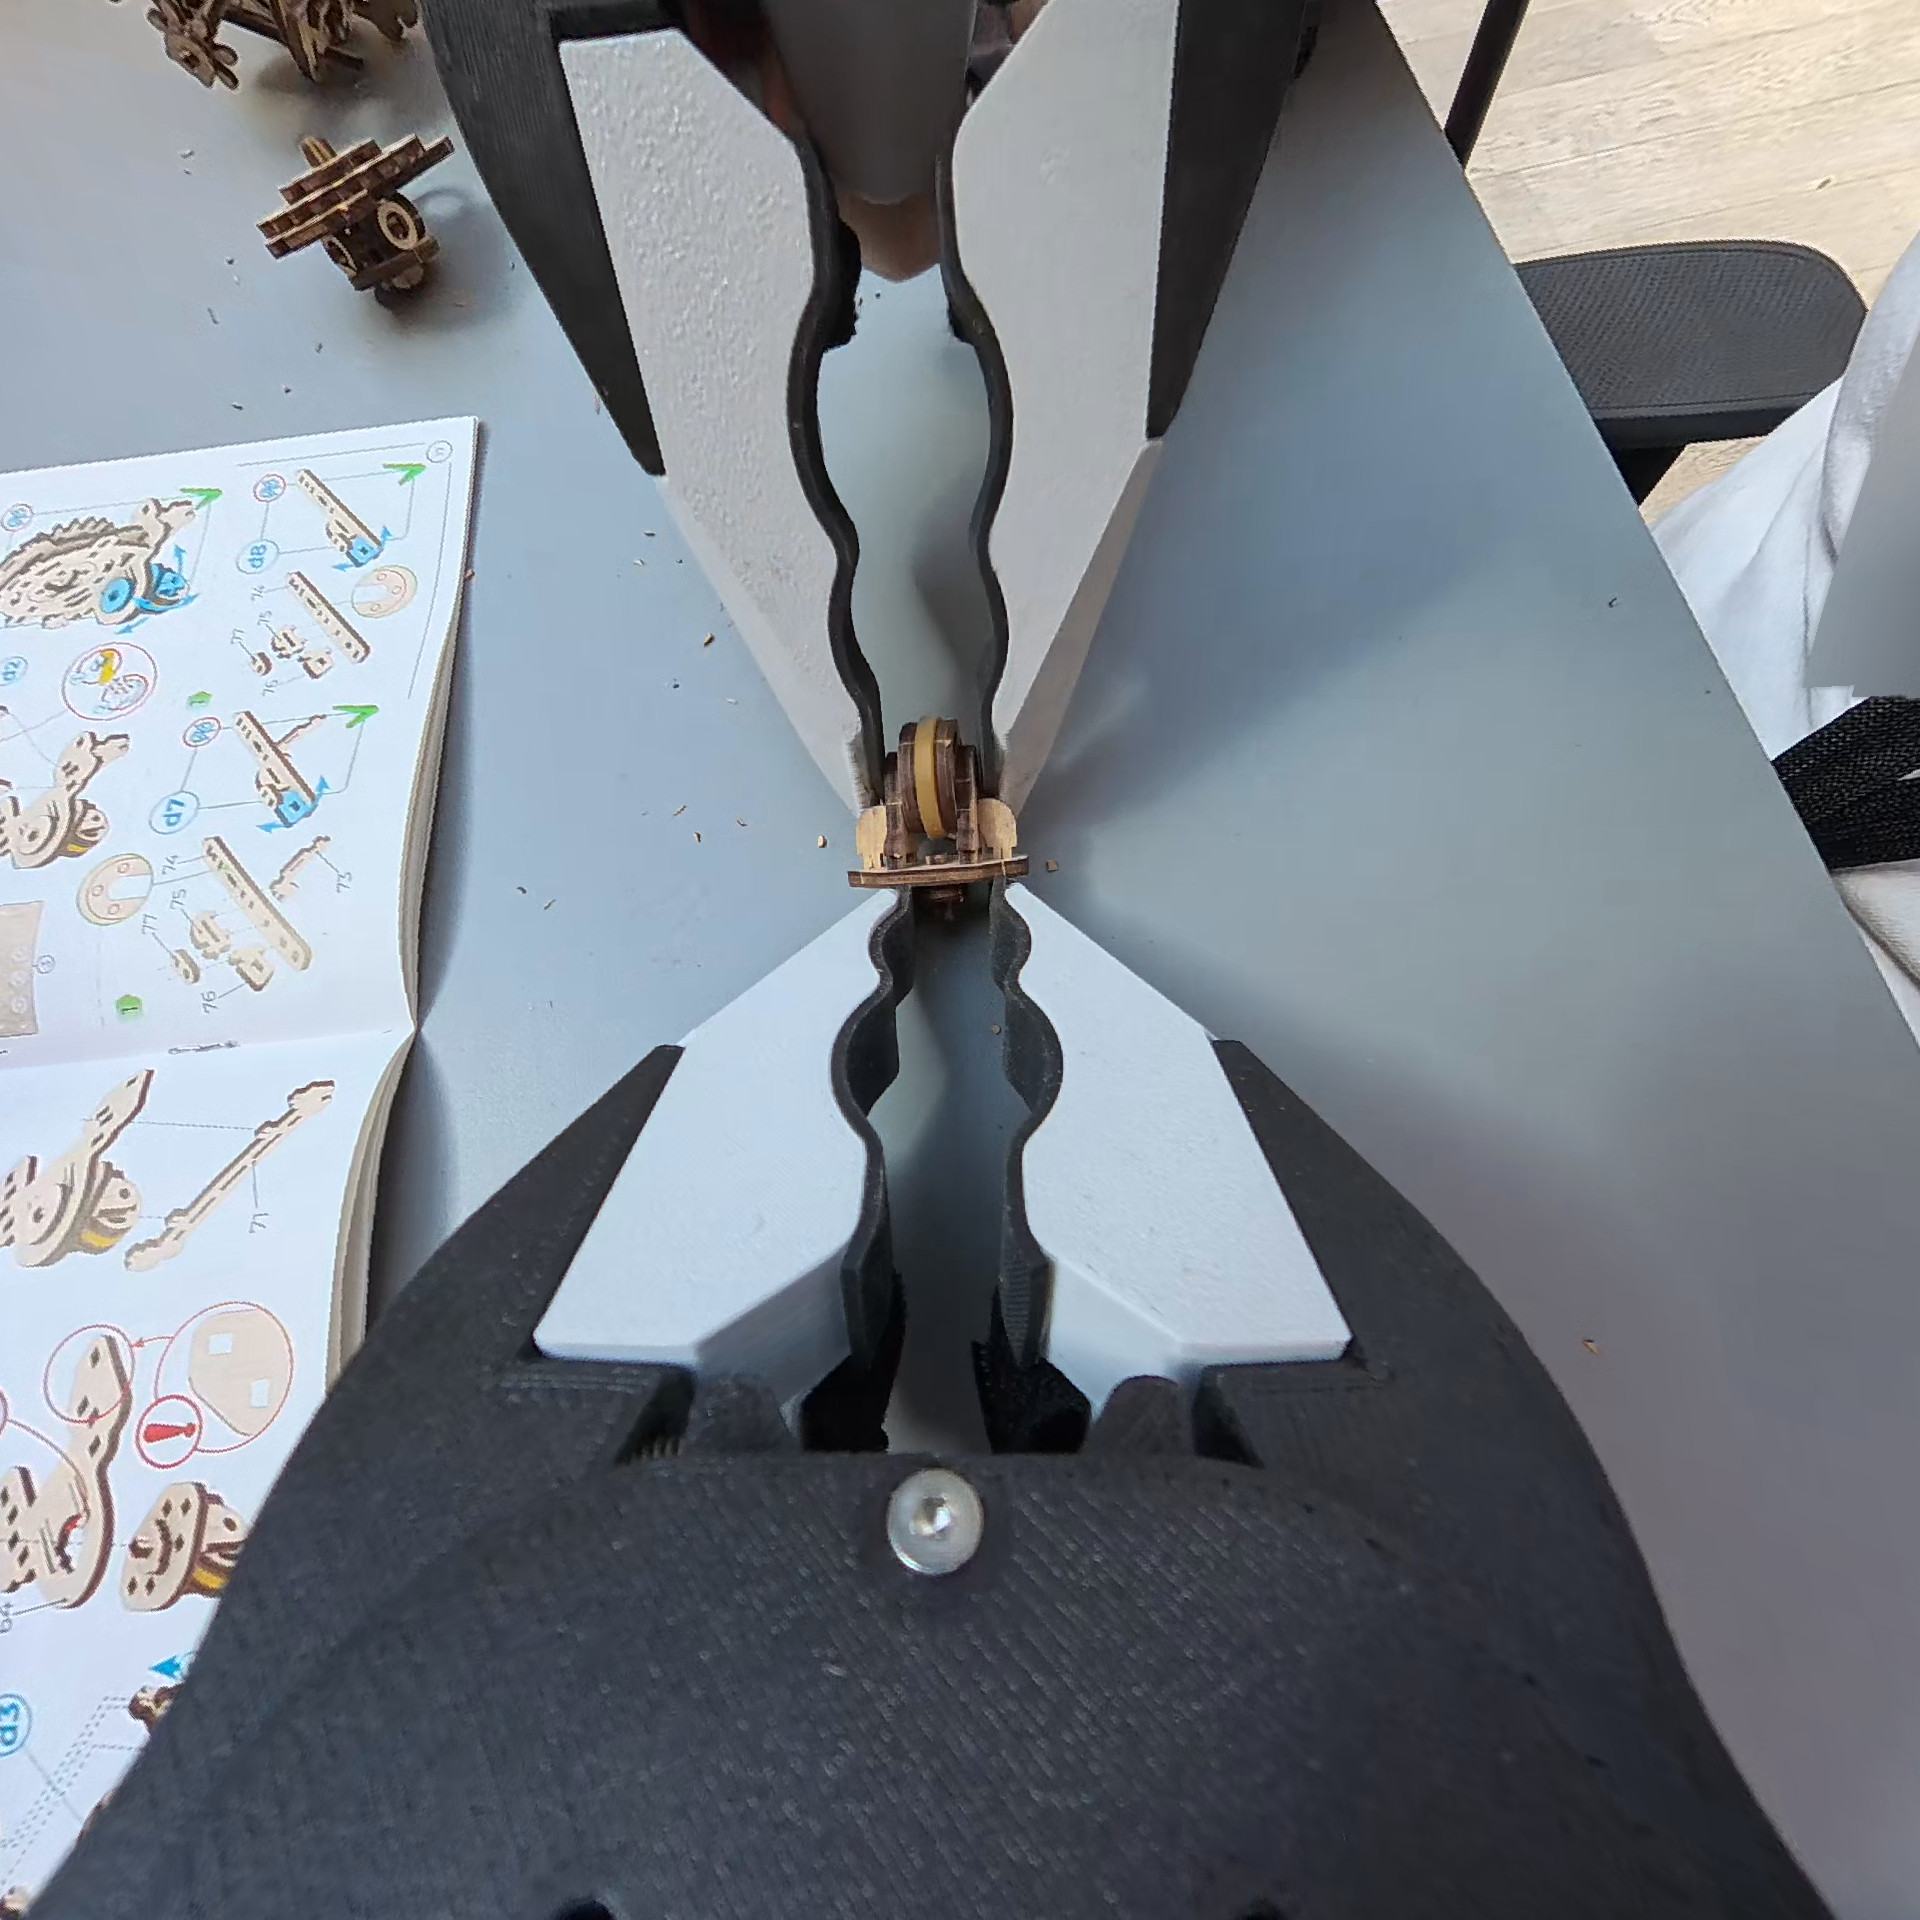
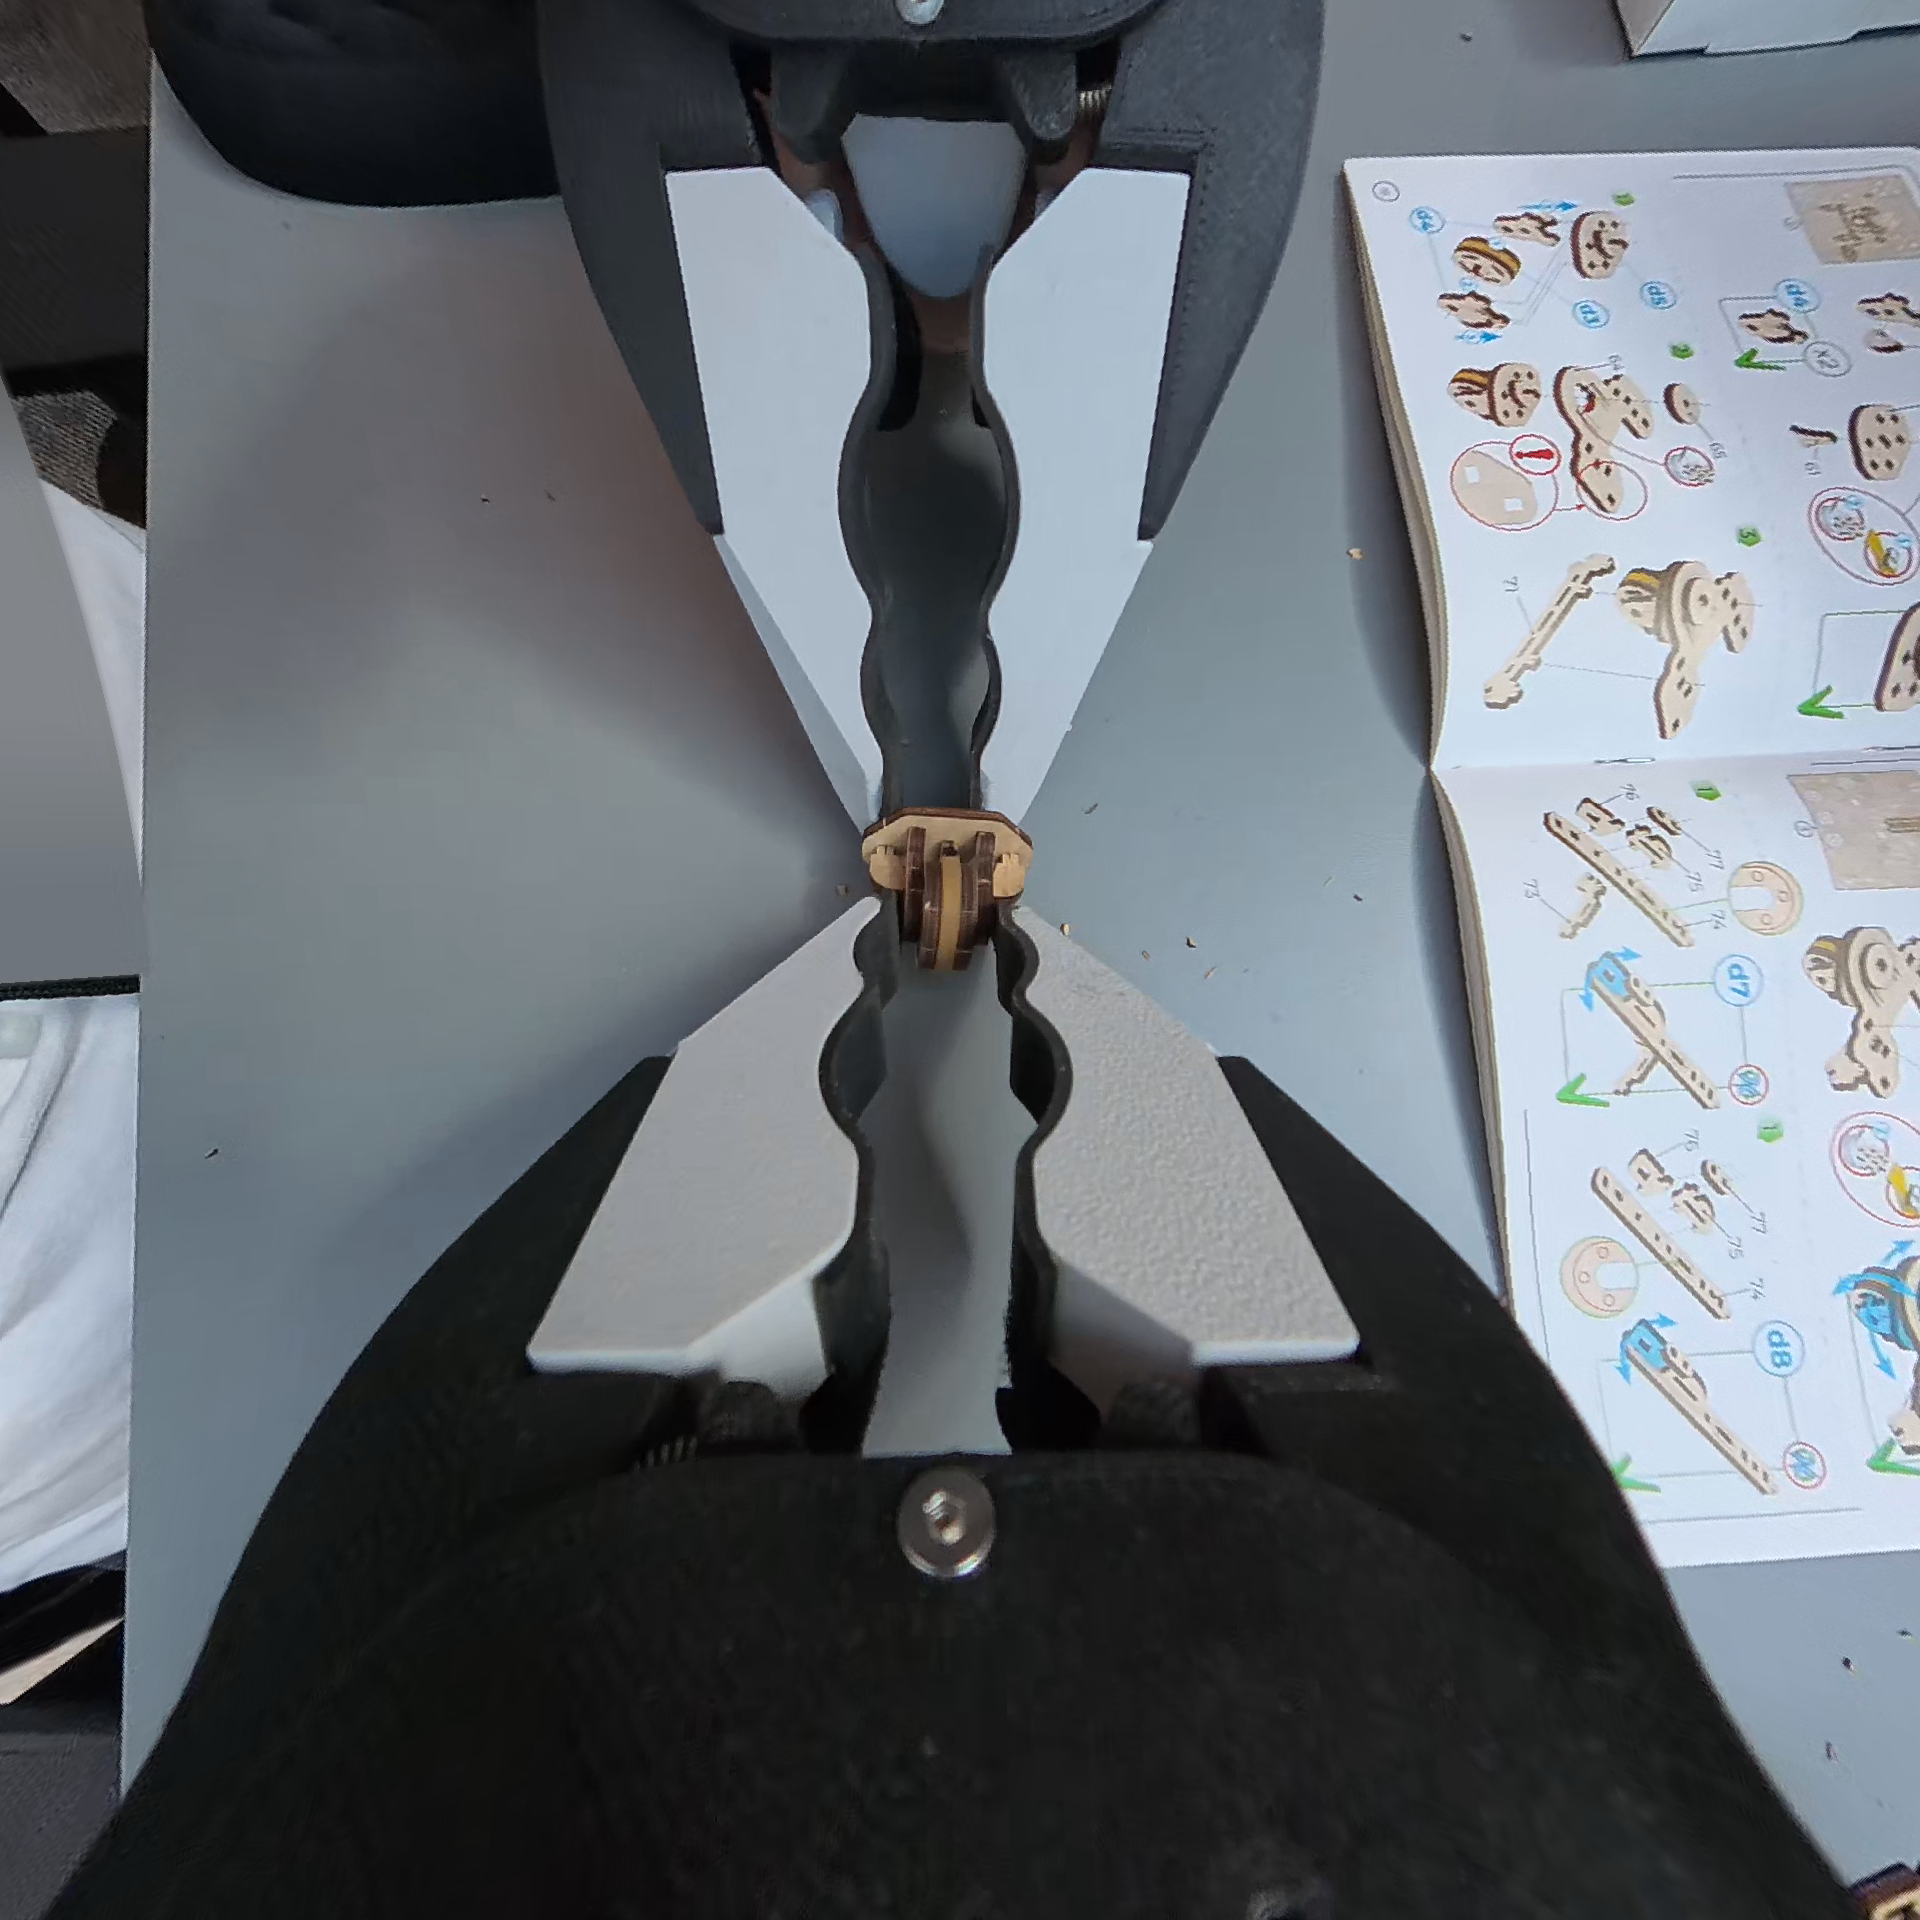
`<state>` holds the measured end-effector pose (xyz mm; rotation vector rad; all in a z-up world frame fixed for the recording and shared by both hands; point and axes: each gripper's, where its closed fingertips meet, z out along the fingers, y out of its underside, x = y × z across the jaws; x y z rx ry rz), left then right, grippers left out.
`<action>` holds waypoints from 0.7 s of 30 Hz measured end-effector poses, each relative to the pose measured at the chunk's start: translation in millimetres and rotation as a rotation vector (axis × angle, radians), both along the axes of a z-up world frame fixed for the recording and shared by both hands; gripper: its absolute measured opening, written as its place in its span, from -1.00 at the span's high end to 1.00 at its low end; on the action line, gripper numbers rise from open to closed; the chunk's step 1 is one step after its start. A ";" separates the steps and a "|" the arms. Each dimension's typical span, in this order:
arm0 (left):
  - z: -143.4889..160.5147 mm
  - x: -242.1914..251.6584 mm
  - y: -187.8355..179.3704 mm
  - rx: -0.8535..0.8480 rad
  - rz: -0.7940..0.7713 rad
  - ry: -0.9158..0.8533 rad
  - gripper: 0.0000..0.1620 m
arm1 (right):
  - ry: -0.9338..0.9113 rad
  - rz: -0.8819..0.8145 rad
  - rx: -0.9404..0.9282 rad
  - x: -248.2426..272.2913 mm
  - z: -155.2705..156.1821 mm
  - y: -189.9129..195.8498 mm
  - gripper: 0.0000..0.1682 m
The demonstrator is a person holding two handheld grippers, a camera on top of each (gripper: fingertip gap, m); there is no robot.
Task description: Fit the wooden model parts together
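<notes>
A small wooden assembly hangs above the grey table (image 1: 1351, 727), held between my two grippers, which face each other tip to tip. It is a flat plate (image 1: 935, 876) with a stack of brown and tan discs (image 1: 928, 790) standing on it. My left gripper (image 1: 943, 912) is shut on a peg under the plate. My right gripper (image 2: 943, 940) is shut on the disc stack (image 2: 943, 904). In the right wrist view the plate (image 2: 940, 831) sits at the left gripper's tips (image 2: 933, 798). In the left wrist view the right gripper (image 1: 928, 753) comes from the top.
An open instruction booklet (image 1: 208, 831) lies on the table beside the grippers; it also shows in the right wrist view (image 2: 1662, 727). Two built wooden subassemblies (image 1: 353, 223) (image 1: 260, 31) stand at the far left. A black chair (image 1: 1683, 332) is beyond the table edge. Wood crumbs are scattered about. The tips of both grippers are at nearly the same place.
</notes>
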<state>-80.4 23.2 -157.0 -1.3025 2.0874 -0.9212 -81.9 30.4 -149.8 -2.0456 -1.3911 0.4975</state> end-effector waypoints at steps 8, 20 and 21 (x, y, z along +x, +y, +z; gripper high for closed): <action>-0.4 1.7 2.8 0.018 0.013 -0.006 1.00 | 0.137 -0.035 -0.005 1.9 7.6 2.1 0.77; -0.2 1.6 1.7 -0.001 0.006 0.000 1.00 | 0.130 -0.031 -0.001 4.0 4.4 3.7 0.83; -0.2 1.7 2.2 -0.004 0.010 0.001 1.00 | 0.132 -0.030 -0.002 4.1 4.3 3.7 0.83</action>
